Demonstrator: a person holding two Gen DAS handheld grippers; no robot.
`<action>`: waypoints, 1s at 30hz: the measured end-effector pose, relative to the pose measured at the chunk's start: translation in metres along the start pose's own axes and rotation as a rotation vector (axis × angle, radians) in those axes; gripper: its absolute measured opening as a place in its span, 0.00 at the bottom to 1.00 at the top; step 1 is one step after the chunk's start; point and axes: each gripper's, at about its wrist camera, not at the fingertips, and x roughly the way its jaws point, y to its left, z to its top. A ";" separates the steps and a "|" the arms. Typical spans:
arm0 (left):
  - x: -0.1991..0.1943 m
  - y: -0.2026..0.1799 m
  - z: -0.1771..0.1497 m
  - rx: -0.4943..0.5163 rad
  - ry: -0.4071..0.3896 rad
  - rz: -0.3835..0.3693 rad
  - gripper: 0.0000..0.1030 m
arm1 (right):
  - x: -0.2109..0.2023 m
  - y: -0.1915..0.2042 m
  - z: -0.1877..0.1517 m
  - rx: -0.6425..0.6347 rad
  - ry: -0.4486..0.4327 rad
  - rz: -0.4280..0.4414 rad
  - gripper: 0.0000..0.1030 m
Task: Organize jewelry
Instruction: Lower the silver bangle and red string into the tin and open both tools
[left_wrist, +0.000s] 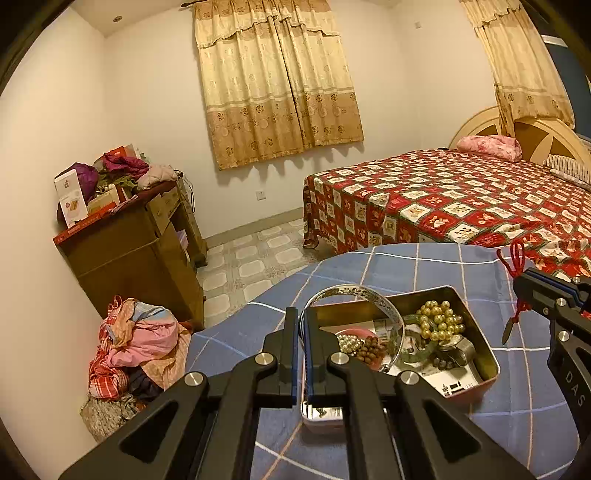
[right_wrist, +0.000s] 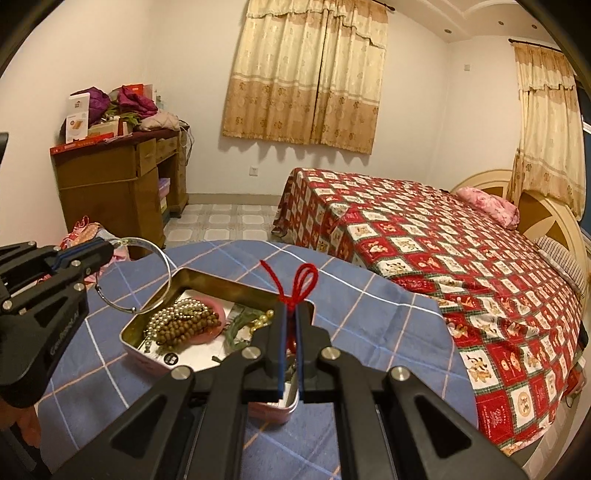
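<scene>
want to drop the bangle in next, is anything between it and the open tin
Nothing visible blocks it. The left tool holds the silver bangle at the open tin's rim. There is no lid, but pearl beads and brown beads already lie where it would land. The right tool holds a red cord over the tin's other end.

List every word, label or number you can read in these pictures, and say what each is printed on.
"DAS": on the side of the right gripper, seen from the left wrist view.
Grey lettering on the left gripper: too blurred to read.
Printed paper lining the tin: too small to read.
White box on the desk: print too small to read.
</scene>
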 end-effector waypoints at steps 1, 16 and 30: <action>0.003 0.000 0.001 0.000 0.002 0.001 0.02 | 0.001 0.000 0.000 -0.001 0.000 -0.002 0.05; 0.044 -0.008 0.005 0.011 0.051 0.021 0.02 | 0.031 -0.001 0.012 0.015 0.039 -0.018 0.05; 0.066 -0.004 0.003 0.003 0.080 0.031 0.02 | 0.058 0.001 0.012 0.024 0.091 -0.018 0.05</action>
